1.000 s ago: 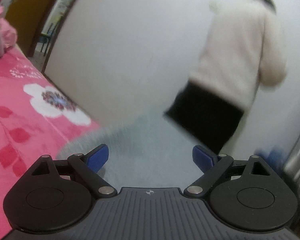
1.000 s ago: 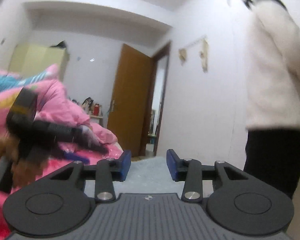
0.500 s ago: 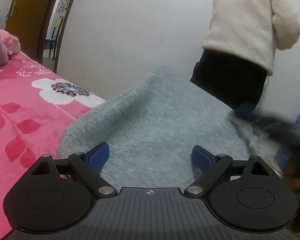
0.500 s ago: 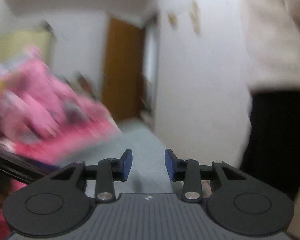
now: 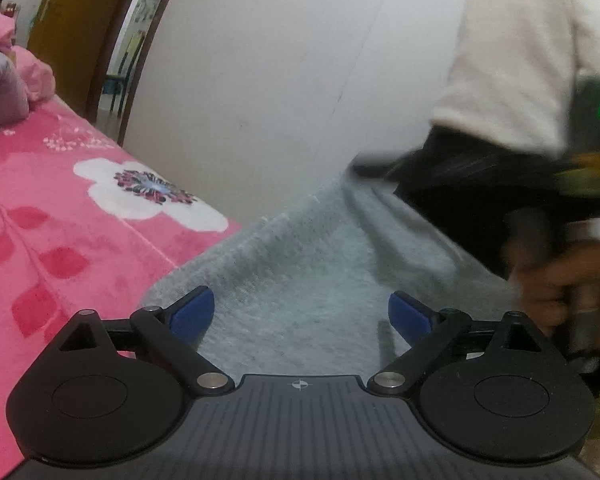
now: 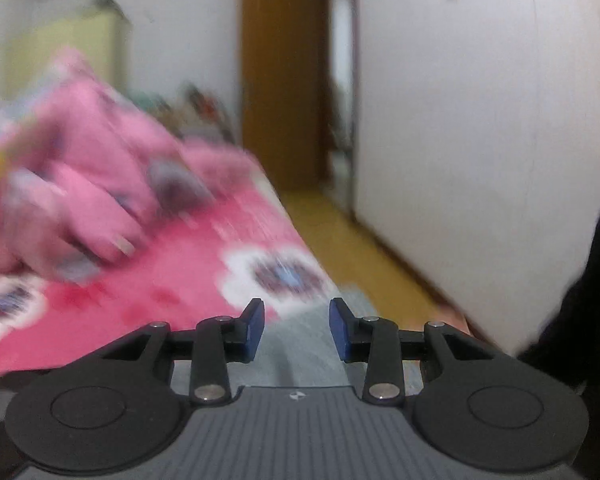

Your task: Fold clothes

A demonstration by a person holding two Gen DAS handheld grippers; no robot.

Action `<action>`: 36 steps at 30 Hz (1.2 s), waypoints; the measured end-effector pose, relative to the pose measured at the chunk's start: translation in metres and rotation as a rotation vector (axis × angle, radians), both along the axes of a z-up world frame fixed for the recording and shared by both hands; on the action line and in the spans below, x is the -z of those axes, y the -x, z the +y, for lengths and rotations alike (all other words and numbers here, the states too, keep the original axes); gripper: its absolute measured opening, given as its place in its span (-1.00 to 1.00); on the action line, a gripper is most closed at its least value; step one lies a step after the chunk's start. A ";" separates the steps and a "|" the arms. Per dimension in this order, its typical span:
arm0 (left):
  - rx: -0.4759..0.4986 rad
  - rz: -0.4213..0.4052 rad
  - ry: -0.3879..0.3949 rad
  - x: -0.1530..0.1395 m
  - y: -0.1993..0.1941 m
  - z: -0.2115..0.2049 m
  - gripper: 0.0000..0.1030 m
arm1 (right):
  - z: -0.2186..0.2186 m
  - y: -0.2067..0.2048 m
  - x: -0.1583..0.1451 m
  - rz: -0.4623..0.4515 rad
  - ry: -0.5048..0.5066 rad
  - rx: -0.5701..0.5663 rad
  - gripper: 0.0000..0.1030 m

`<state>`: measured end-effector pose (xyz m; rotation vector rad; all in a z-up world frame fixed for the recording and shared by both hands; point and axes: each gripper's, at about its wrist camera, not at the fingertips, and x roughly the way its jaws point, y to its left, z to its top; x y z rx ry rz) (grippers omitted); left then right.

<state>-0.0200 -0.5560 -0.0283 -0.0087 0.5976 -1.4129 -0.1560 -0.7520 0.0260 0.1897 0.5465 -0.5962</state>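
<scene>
While the grey garment (image 5: 308, 280) lies over the edge of the pink bed (image 5: 60, 220), the left claw (image 5: 302, 314) hovers above it, jaws widening, nothing pinched. Right claw (image 6: 296, 330): jaws part-way apart, grey cloth showing at 6 o'clock beneath them; view blurred, no grip evident. Pink bedding heap (image 6: 100, 168) at 10 o'clock. Risk, as judged: with neither claw gripping, the overhanging cloth could slide off the bed; a hasty pinch may catch one layer only.
</scene>
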 end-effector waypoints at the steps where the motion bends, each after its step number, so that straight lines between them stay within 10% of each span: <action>1: 0.006 -0.010 -0.001 -0.001 0.000 -0.001 0.88 | -0.014 -0.005 0.016 0.038 -0.046 0.026 -0.26; 10: 0.062 -0.005 0.034 -0.024 0.002 0.036 0.88 | 0.061 0.134 -0.030 -0.302 -0.033 0.134 -0.21; 18: 0.056 -0.196 -0.198 -0.019 0.050 0.019 0.87 | 0.111 0.140 0.030 -0.056 0.073 0.245 -0.15; 25: -0.016 -0.223 -0.110 -0.072 0.063 0.093 0.95 | 0.176 0.177 0.000 -0.252 0.004 0.248 0.30; 36: -0.118 -0.205 -0.094 -0.088 0.108 0.217 1.00 | 0.276 0.218 0.006 -0.244 -0.063 0.327 0.98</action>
